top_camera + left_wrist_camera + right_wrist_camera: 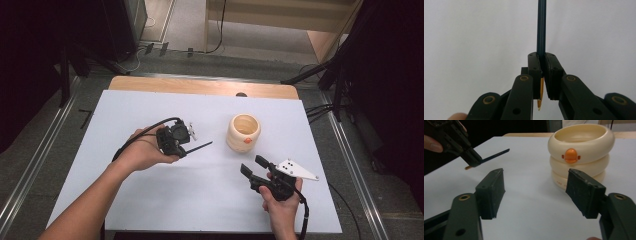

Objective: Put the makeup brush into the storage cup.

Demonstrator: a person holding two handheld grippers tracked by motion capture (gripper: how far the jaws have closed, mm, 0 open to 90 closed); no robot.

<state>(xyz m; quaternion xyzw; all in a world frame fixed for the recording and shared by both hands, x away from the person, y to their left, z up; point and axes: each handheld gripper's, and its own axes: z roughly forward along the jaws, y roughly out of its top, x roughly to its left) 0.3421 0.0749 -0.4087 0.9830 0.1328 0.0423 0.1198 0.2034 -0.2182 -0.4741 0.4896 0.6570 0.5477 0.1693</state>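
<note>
Left gripper [186, 150], left of centre in the high view, fingers clamped on a dark pencil [200, 147] above the bench [150, 200]. Right gripper [254, 166] at lower right, fingers apart, near a cream pot [243, 132] at centre.
</note>
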